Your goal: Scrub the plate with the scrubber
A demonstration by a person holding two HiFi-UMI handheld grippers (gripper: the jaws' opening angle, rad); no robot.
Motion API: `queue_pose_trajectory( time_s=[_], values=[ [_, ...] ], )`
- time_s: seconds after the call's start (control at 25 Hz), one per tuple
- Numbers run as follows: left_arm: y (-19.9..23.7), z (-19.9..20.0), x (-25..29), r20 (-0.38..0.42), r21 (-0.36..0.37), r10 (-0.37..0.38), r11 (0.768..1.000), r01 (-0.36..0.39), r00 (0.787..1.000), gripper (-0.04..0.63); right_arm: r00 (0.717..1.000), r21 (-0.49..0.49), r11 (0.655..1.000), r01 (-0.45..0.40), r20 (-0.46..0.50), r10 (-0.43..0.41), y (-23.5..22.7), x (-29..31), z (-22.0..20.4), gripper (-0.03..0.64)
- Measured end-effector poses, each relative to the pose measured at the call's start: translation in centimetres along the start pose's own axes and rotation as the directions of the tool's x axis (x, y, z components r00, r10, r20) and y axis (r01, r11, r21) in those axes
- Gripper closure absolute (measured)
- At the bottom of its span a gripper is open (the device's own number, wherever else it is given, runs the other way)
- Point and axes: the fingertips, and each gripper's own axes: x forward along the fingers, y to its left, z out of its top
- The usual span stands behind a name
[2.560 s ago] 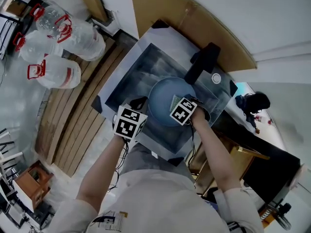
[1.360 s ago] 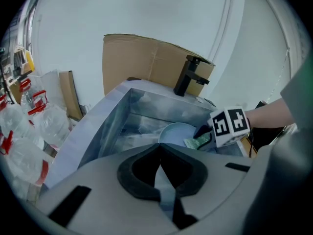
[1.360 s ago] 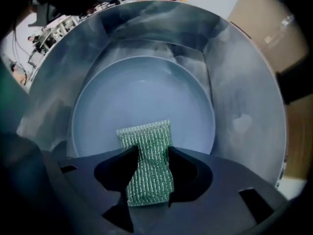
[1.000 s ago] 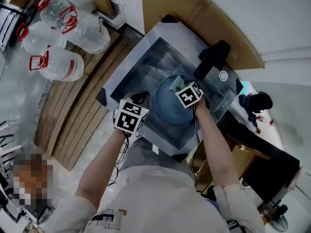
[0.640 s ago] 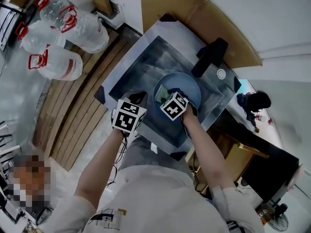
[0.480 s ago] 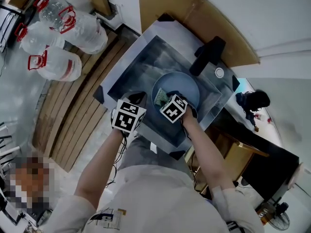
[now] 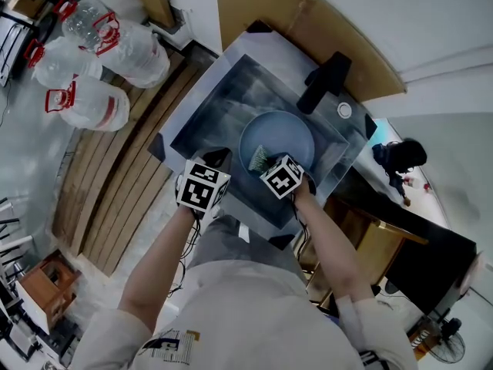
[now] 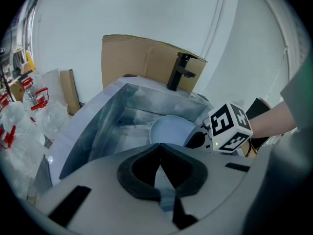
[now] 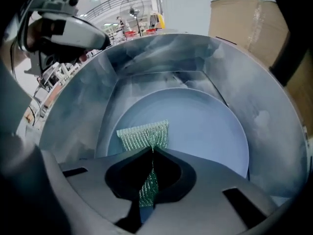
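Note:
A pale blue plate [image 7: 285, 133] [image 9: 205, 131] [image 8: 168, 130] lies in the steel sink [image 7: 212, 110]. A green mesh scrubber [image 9: 145, 135] [image 7: 259, 159] rests on the plate's near left part. My right gripper [image 9: 150, 152] [image 7: 271, 164] is shut on the scrubber, the mesh pinched between its jaws and fanning out ahead of them. My left gripper [image 8: 159, 160] [image 7: 218, 159] hangs over the sink's near rim, left of the plate, jaws together with nothing between them.
A black faucet [image 7: 323, 79] [image 8: 178, 72] stands at the sink's far side before a cardboard sheet [image 7: 293, 29]. Large water bottles [image 7: 85, 60] stand on the floor at the left by wooden slats [image 7: 115, 183]. A dark cabinet [image 7: 408, 237] is at the right.
My right gripper has drawn the scrubber from the plate's far side back to its near left part. The left gripper has barely moved.

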Motion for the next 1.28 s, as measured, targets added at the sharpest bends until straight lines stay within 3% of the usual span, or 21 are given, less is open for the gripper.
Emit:
queue_pose_trajectory(
  time_s=[0.16, 0.32, 0.48, 0.64, 0.8, 0.96, 1.28],
  values=[
    [-0.1, -0.3, -0.6, -0.002, 0.005, 0.002, 1.0, -0.002, 1.0, 0.578, 0.998, 0.154, 0.988, -0.011, 0.06, 0.001, -0.9, -1.2, -0.4, 0.588],
    [0.0, 0.1, -1.4, 0.015, -0.002, 0.011, 1.0, -0.01, 1.0, 0.578, 0.983, 0.305, 0.949, -0.074, 0.185, 0.017, -1.5, -4.3, 0.4, 0.586],
    [0.1, 1.2, -3.0, 0.043, -0.005, 0.025, 1.0, -0.025, 0.999, 0.578, 0.956, 0.326, 0.943, -0.072, 0.293, -0.029, -1.9, -9.1, 2.3, 0.586],
    [0.1, 3.8, -5.2, 0.102, 0.031, 0.057, 0.998, -0.06, 0.993, 0.578, 0.913, 0.288, 0.957, 0.008, 0.388, -0.124, -2.3, -14.3, 4.4, 0.586],
    [-0.6, 7.4, -8.1, 0.187, 0.047, 0.062, 0.996, -0.072, 0.98, 0.578, 0.844, 0.263, 0.96, 0.095, 0.49, -0.218, -2.7, -20.5, 6.9, 0.586],
    [-1.1, 11.1, -10.9, 0.268, 0.112, 0.071, 0.988, -0.105, 0.961, 0.578, 0.756, 0.276, 0.954, 0.117, 0.598, -0.266, -2.6, -26.8, 9.2, 0.584],
    [-3.1, 17.1, -18.1, 0.426, 0.191, 0.084, 0.965, -0.18, 0.901, 0.578, 0.539, 0.288, 0.951, 0.109, 0.787, -0.3, -0.1, -39.2, 13.5, 0.584]
  ],
)
